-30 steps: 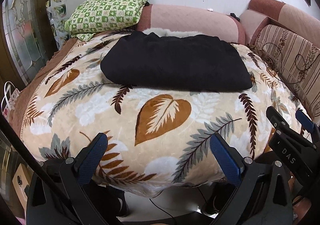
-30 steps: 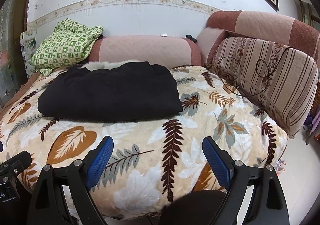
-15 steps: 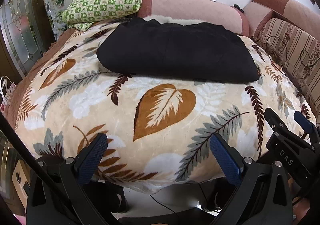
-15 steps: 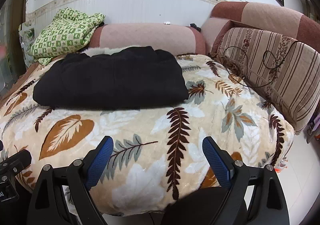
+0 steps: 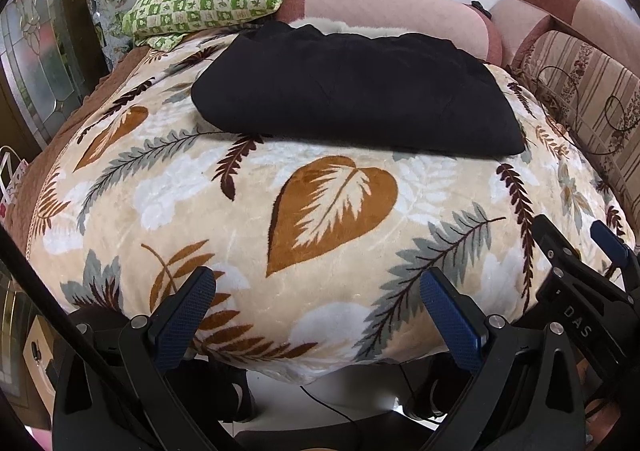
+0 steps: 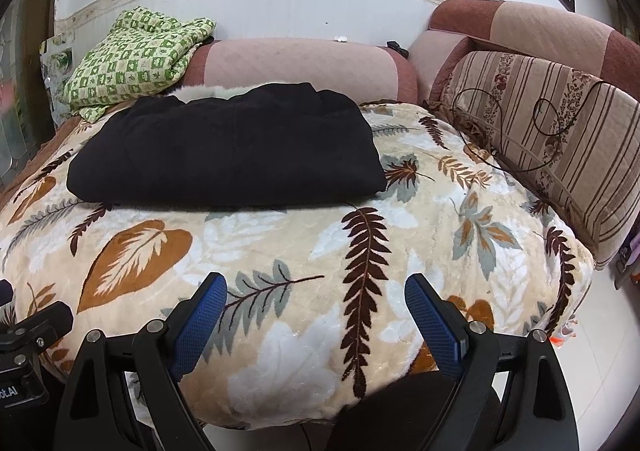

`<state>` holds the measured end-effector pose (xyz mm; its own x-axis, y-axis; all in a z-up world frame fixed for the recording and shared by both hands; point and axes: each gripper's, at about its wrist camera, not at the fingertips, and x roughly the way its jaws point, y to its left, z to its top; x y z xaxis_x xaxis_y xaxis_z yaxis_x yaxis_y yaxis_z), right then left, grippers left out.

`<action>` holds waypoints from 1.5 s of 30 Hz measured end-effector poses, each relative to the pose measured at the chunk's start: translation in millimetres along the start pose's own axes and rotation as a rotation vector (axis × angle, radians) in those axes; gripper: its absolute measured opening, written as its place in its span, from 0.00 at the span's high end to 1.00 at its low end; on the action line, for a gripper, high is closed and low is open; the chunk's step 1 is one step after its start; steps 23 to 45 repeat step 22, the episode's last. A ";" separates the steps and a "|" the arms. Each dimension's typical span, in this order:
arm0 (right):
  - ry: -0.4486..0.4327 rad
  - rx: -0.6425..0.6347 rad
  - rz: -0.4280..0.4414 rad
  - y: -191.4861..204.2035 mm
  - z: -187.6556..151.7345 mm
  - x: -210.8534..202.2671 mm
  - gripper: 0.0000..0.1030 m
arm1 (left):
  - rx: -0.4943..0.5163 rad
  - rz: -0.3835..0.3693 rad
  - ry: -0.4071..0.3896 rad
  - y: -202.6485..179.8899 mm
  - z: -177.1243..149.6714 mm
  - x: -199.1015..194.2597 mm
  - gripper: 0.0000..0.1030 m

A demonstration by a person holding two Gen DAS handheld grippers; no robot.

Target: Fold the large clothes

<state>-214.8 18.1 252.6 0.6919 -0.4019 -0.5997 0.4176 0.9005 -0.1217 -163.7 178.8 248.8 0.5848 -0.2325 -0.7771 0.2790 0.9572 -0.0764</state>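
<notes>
Toward the back of the bed, near the pink padded bolster (image 6: 296, 67), lies the thick black garment (image 6: 228, 147), already folded into a broad, tidy rectangle on the cream plush blanket printed with brown and grey leaves (image 6: 320, 251). A bit of white fleecy lining (image 6: 212, 91) peeks out at its far edge. It sits flat and square, well apart from both tools, which suggests to me the folding is done or nearly so.

Both tools hover at the near edge of the bed. The left tool (image 5: 316, 315) has its blue-padded fingers spread wide and holds nothing; the right tool (image 6: 316, 321) is likewise gaping and empty. From the left view the right tool (image 5: 576, 251) shows just beside it, so the person is holding the pair close together, low over the blanket's hanging edge.

A green-and-white checked quilt (image 6: 140, 59) is heaped in the far left corner, out of the way. Striped cushions (image 6: 552, 139) line the right side.
</notes>
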 end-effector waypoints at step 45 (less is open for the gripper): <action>-0.080 -0.080 0.017 28.2 61.9 22.8 0.10 | -0.021 0.076 -0.057 30.1 67.9 38.0 0.01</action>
